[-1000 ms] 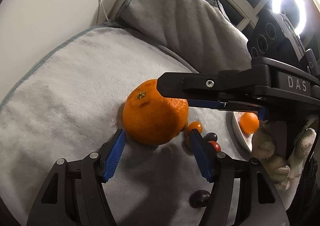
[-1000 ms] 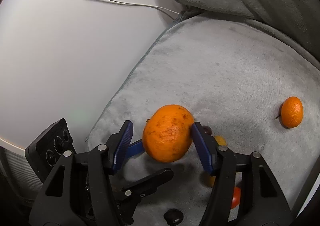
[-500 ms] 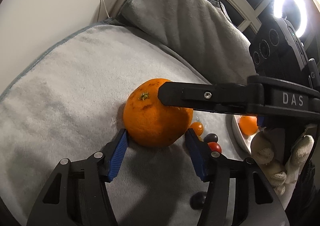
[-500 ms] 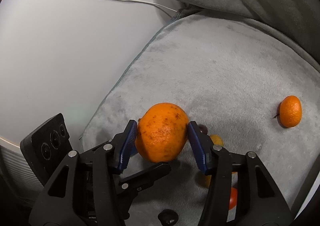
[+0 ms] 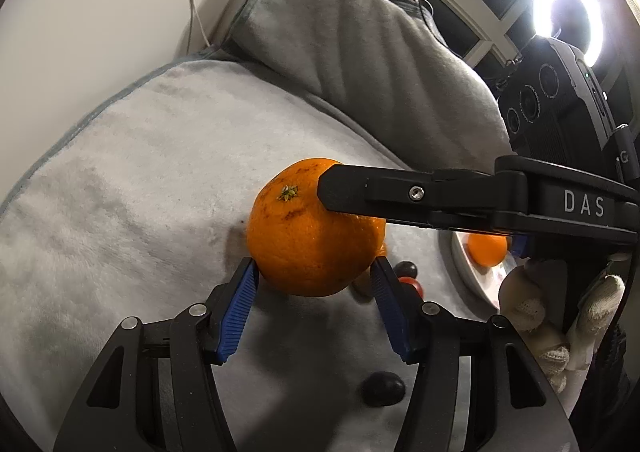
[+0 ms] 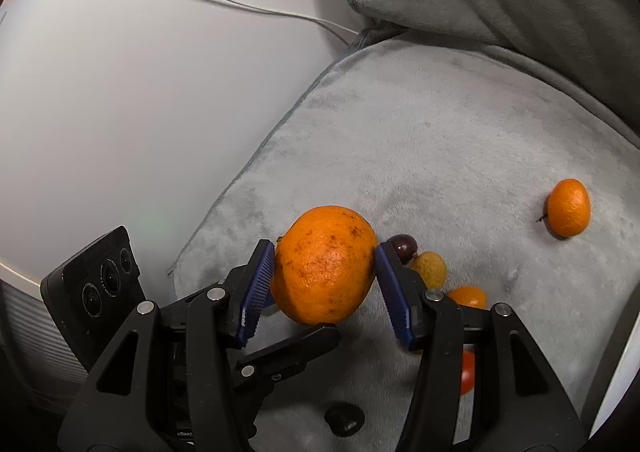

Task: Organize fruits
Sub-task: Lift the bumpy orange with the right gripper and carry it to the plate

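**A:** Start close in. What's different from a second ago?

**B:** The left hand-held gripper point(image 5: 313, 262) was spread wide around the large orange point(image 5: 312, 228). It has since narrowed, and both blue pad tips now touch the fruit's lower flanks. I can't tell how hard they press.

**A:** And the other one?

**B:** The right hand-held gripper point(image 6: 324, 249) has closed too. A second ago there was a gap on each side, and now its pads are clamped on the orange's two sides. In the left wrist view, one of its black fingers lies across the top of the fruit.

**A:** So both have hold of it?

**B:** It looks that way. The orange sits pinched between the two pairs of pads, just over the grey blanket point(image 5: 140, 192). I'd read it as a handover, or a steadied grasp before a lift.

**A:** What's further out?

**B:** A dark grape point(image 5: 382, 388) lies near the left fingers, with a few other small fruits just behind the orange. Beyond those, a plate point(image 5: 460, 272) already holds a small orange point(image 5: 486, 250), so that's probably where this one goes. In the right wrist view, a mandarin point(image 6: 568, 208) lies well apart on the blanket, still to be sorted.
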Tool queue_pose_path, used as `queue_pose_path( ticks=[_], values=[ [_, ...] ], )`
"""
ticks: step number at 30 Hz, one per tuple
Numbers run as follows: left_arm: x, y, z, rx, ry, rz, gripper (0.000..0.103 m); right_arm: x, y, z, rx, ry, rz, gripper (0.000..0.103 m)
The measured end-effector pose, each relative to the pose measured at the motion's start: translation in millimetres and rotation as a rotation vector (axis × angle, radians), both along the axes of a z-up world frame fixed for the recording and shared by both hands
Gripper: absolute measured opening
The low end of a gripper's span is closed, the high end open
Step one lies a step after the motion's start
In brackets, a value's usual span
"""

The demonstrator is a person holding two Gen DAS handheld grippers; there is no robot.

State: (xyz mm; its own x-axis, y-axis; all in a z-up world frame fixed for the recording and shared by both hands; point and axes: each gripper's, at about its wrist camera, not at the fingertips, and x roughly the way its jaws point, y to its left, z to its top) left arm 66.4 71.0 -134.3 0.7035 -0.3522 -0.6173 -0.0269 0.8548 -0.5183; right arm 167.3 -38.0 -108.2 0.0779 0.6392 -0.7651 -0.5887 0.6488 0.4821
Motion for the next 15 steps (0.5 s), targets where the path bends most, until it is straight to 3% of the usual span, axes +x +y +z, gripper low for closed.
queue_pose_path(
  ticks=[15],
  values=[
    [-6, -41, 25, 0.022, -0.057, -0.086, 0.057, -22, -55, 26, 0.051, -0.061, -0.079, 0.055]
  ],
)
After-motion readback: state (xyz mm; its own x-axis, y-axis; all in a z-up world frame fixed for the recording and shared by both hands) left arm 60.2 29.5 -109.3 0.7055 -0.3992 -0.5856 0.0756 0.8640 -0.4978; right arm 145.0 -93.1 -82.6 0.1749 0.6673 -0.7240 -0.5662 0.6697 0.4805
